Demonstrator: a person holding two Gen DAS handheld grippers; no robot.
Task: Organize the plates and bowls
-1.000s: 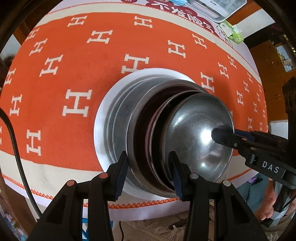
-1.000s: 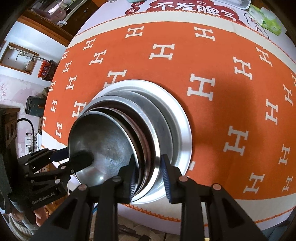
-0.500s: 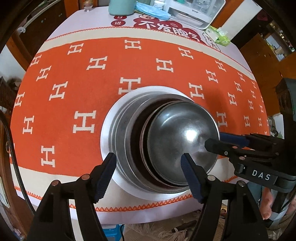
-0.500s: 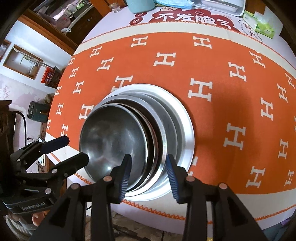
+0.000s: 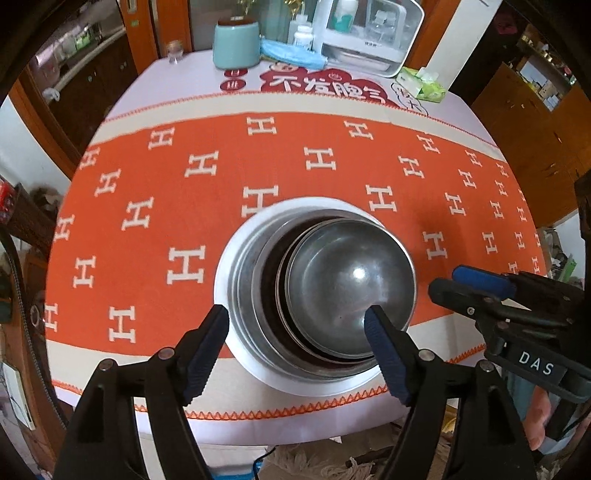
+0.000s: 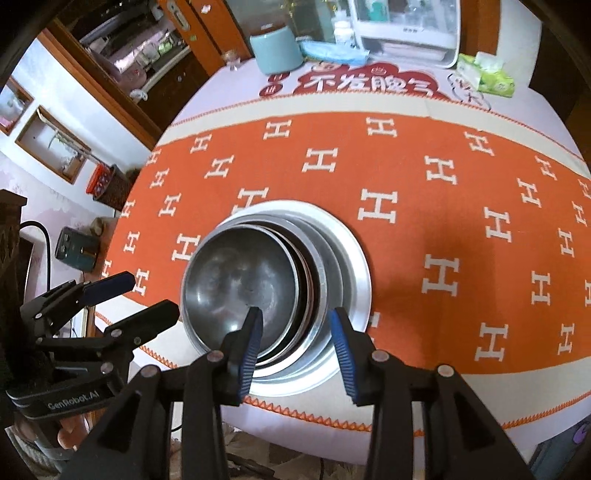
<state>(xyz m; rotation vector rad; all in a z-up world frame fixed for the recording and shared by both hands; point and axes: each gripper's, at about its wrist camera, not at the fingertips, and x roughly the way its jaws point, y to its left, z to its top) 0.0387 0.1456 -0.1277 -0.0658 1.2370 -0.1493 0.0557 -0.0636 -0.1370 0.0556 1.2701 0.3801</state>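
A stack of metal plates and bowls rests on the orange cloth near the table's front edge. Its wide bottom plate [image 5: 236, 258] [image 6: 358, 273] carries shallower dishes, with a deep steel bowl [image 5: 351, 284] [image 6: 240, 280] on top. My left gripper [image 5: 295, 312] [image 6: 149, 293] hovers above the stack's left side, its jaws opening, and nothing is pressed between the pads. My right gripper [image 6: 294, 314] [image 5: 452, 282] hangs over the stack's right side, open and holding nothing. Both point steeply downward.
Orange cloth with white H marks [image 5: 184, 266] covers the table. Along the far edge stand a teal canister [image 5: 236, 44], a blue bag [image 5: 291, 53], a white plastic box [image 5: 369, 33] and a green tissue pack [image 5: 421, 83]. The table's front edge runs just below the stack.
Both grippers held the stack's rims between their pads a second ago. They have opened, let go and risen, so the stack looks smaller and the far table edge has come into view.
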